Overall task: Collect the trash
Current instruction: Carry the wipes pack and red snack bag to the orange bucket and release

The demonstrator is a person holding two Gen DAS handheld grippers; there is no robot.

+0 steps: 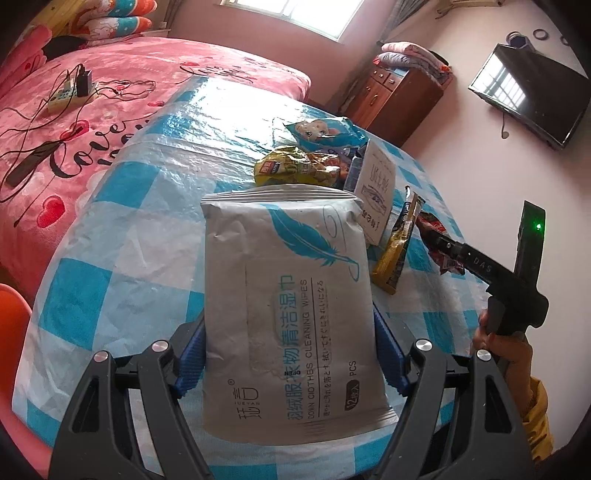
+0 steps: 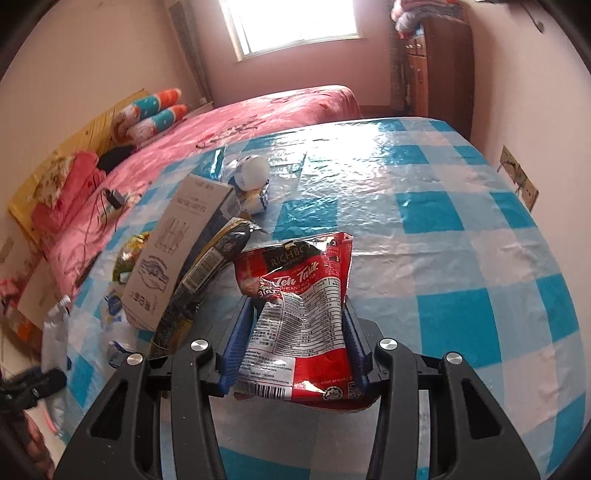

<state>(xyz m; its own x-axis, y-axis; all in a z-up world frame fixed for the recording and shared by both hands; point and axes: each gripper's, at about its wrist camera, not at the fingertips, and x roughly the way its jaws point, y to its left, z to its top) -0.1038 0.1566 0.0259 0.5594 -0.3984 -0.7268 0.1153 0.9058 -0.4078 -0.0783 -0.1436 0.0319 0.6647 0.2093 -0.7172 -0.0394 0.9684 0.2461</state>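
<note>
Holding a wipes pack (image 1: pixel 291 314) in the left gripper (image 1: pixel 291 354) jaws and a red tea packet (image 2: pixel 299 325) in the right gripper (image 2: pixel 295 350), the person leaves several wrappers (image 1: pixel 299 168) on the far desk (image 1: pixel 147 229) to collect.

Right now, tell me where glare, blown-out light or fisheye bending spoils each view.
Left wrist view: window light glares white off the checked tablecloth behind the wipes pack, and the window is blown out; the television bows near the rim. Right wrist view: glare washes the tablecloth beyond the red Teh Tarik packet; the window is overexposed, the table edge curves, and the corners go black.
</note>
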